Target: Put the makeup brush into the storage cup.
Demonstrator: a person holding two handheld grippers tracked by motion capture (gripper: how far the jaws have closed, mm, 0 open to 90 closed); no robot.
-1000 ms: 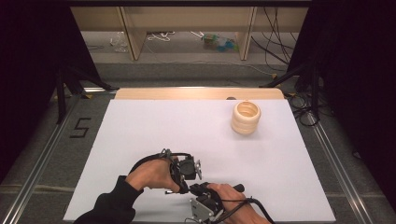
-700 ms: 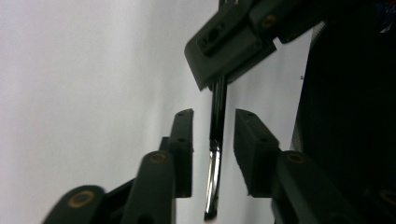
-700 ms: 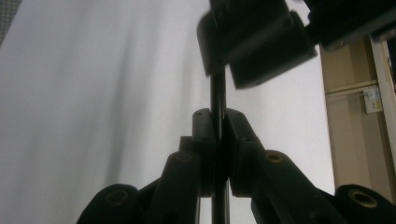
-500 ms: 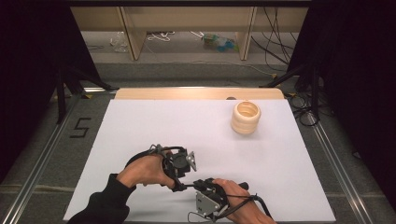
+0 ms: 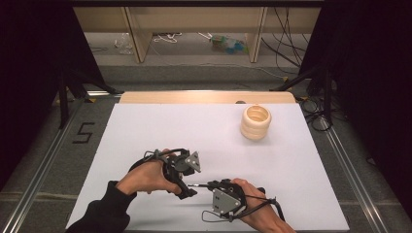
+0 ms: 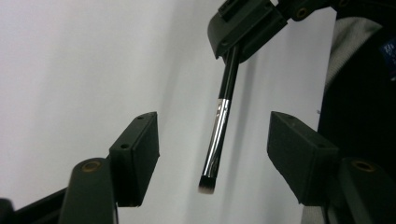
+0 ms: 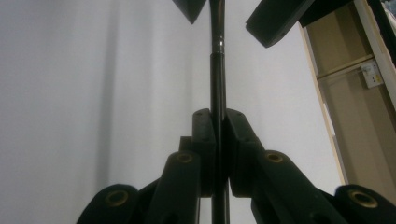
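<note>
While the right gripper (image 7: pixel 218 130) clamps the black handle of a slim makeup brush (image 6: pixel 218 126), the left gripper (image 6: pixel 212 144) has just been opening its jaws, which now stand apart on either side of the bristle end without touching it. Both hover near the front edge of the white table (image 5: pixel 145 126), well apart from the ribbed wooden cup (image 5: pixel 256 123).

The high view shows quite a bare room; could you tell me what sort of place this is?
Probably a lab recording station: a white-covered table framed by black curtains, loose cables on the floor behind, and a "5" marked beside it.
</note>
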